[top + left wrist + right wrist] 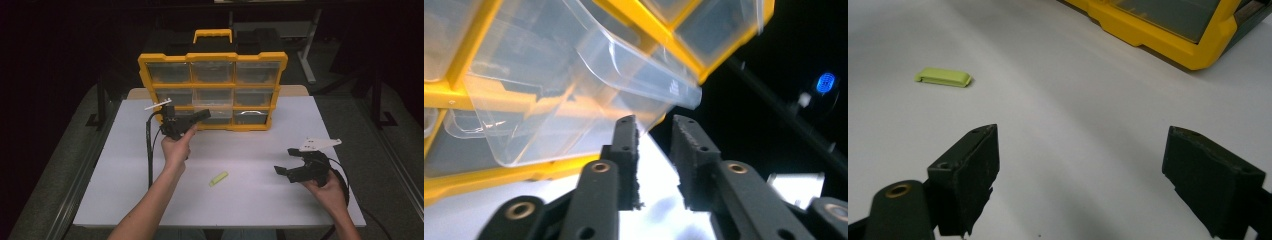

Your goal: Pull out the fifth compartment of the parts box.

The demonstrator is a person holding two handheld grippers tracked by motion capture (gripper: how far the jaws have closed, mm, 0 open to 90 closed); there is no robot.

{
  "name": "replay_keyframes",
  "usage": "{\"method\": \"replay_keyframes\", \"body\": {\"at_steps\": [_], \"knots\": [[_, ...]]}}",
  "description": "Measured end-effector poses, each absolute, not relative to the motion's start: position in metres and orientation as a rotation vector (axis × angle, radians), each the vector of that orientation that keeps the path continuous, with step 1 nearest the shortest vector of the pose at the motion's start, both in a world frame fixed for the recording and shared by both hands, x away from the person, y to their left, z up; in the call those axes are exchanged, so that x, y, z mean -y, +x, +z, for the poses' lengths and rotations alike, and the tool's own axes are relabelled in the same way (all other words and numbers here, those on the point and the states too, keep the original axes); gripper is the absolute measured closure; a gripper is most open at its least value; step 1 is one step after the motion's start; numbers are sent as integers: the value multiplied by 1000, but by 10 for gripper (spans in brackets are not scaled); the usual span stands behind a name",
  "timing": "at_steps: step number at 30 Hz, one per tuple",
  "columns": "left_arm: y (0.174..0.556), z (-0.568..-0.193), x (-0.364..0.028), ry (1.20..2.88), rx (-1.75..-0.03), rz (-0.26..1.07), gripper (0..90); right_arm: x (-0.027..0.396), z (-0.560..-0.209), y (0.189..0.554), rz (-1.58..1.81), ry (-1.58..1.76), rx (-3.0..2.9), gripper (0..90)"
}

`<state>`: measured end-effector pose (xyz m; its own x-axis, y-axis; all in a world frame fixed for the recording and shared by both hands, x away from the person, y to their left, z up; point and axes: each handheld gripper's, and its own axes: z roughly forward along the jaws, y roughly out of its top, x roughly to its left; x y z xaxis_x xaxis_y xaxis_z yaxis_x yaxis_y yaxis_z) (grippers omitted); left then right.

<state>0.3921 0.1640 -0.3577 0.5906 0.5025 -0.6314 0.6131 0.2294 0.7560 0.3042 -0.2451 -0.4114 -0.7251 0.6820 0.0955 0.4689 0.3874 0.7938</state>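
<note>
Clear plastic, the drawer (574,90) in the middle column of the yellow organizer (145,75) stands pulled partway out, so opening it looks done. The left gripper (654,135) sits at the drawer's front lip, jaws slightly apart with nothing between them. The right gripper (1080,165) hovers wide open over the white table (1073,90). The lime-green piece (218,178) lies on the table, well apart from the drawer, probably not yet picked up.

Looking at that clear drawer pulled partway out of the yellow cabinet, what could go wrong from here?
The clear plastic drawer hangs tilted out of the yellow-framed organiser cabinet, and the left gripper has its jaws slightly parted just off the drawer's front edge, gripping nothing. The drawer might slide out further and drop onto the white table. The small lime-green plastic piece lies loose, and the open right gripper could knock it aside.
</note>
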Motion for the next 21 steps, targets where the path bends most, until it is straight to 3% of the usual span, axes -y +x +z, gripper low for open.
{"method": "replay_keyframes", "body": {"at_steps": [1, 8, 14, 21], "knots": [[391, -357, -165, 1459, -994, -72, 692, 245, -411, 304, 1252, 1019, -2401, 143], [384, -341, -173, 1727, -752, 15, 466, 247, -412, 304, 1260, 1022, -2402, 142], [381, -327, -180, 1889, -592, 67, 373, 246, -412, 304, 1263, 1019, -2405, 140], [376, -313, -177, 2032, -476, 127, 342, 246, -411, 303, 1268, 1014, -2403, 140]]}}
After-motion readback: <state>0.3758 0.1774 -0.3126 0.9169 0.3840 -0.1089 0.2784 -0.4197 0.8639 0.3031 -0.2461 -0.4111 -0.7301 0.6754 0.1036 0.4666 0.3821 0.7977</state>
